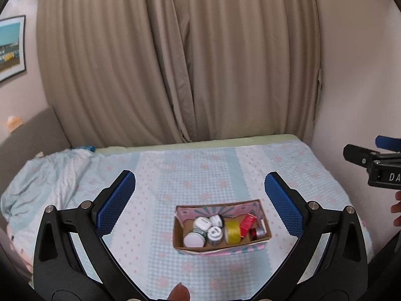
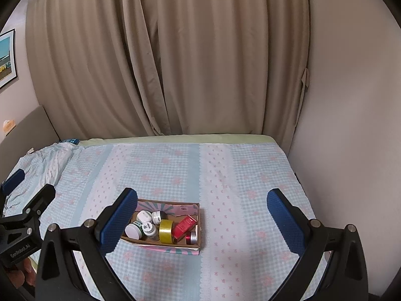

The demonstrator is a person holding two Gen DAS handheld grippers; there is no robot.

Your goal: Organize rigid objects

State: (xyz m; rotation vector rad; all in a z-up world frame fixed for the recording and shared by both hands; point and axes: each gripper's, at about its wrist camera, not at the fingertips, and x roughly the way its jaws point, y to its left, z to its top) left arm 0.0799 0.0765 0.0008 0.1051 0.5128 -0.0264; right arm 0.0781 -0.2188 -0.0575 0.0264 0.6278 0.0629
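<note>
A small cardboard box (image 1: 267, 235) (image 2: 198, 225) rests on the bed. Inside it lie several white-lidded jars (image 1: 194, 239) (image 2: 132, 230), a yellow tape roll (image 1: 231, 231) (image 2: 166, 230), a red carton (image 1: 247, 222) (image 2: 184, 225) and a small red and silver jar (image 1: 258, 233) (image 2: 191, 237). My left gripper (image 1: 200, 188) hangs open above and in front of the box, nothing between its blue pads. My right gripper (image 2: 202, 204) is open too, with the box low between its fingers, nearer the left fingertip (image 2: 120, 215).
The bed (image 2: 238, 175) carries a pale blue checked sheet with pink flowers. A crumpled quilt (image 1: 37, 175) lies at its left end. Beige curtains (image 1: 175, 62) hang behind, a bare wall stands at the right, and a framed picture (image 1: 11, 47) hangs at the left.
</note>
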